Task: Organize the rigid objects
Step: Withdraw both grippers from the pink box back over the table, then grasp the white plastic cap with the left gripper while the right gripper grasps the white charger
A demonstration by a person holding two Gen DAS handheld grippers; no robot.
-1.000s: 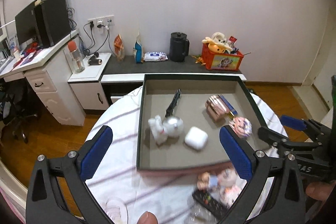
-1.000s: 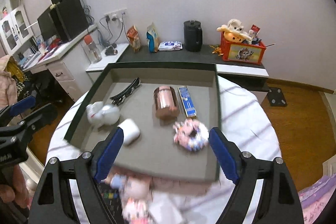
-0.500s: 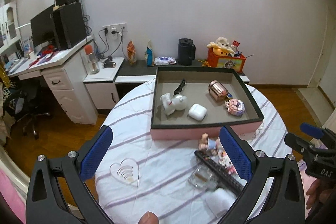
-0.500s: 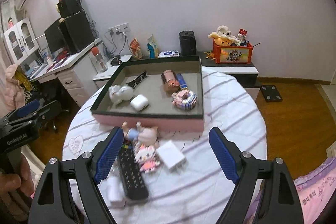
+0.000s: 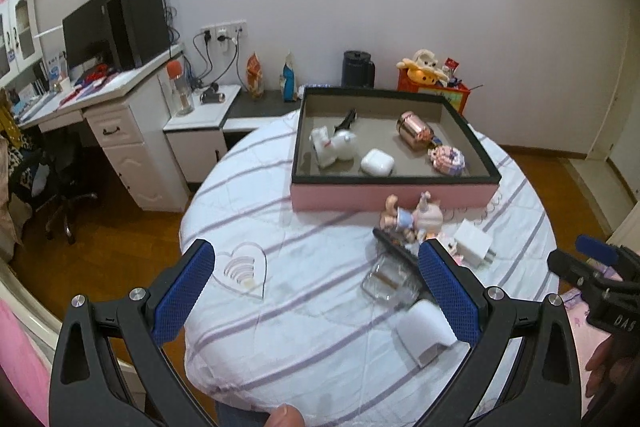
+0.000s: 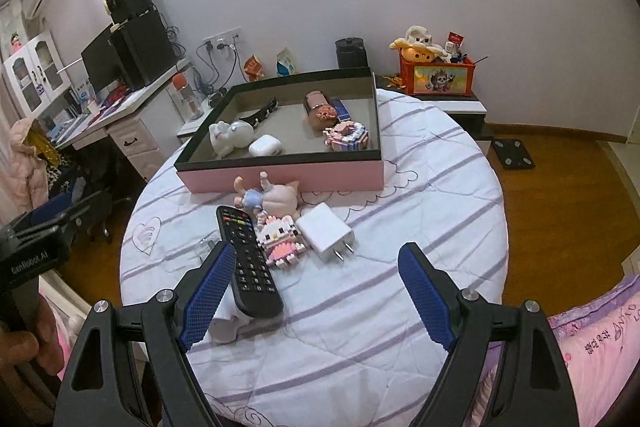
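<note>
Blue-padded left tongs (image 5: 316, 283) and right tongs (image 6: 316, 285) — wide, empty, angled down over the table (image 6: 440, 187).

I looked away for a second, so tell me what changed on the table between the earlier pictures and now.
Both claws, the left claw and the right claw, pulled back from over the pink box toward the near side of the table, both open and empty. Nothing was picked up or released. The things in the box, the remote and the white charger stayed put.

Pink box (image 6: 280, 177), purple-striped white cloth (image 6: 420, 211)
</note>
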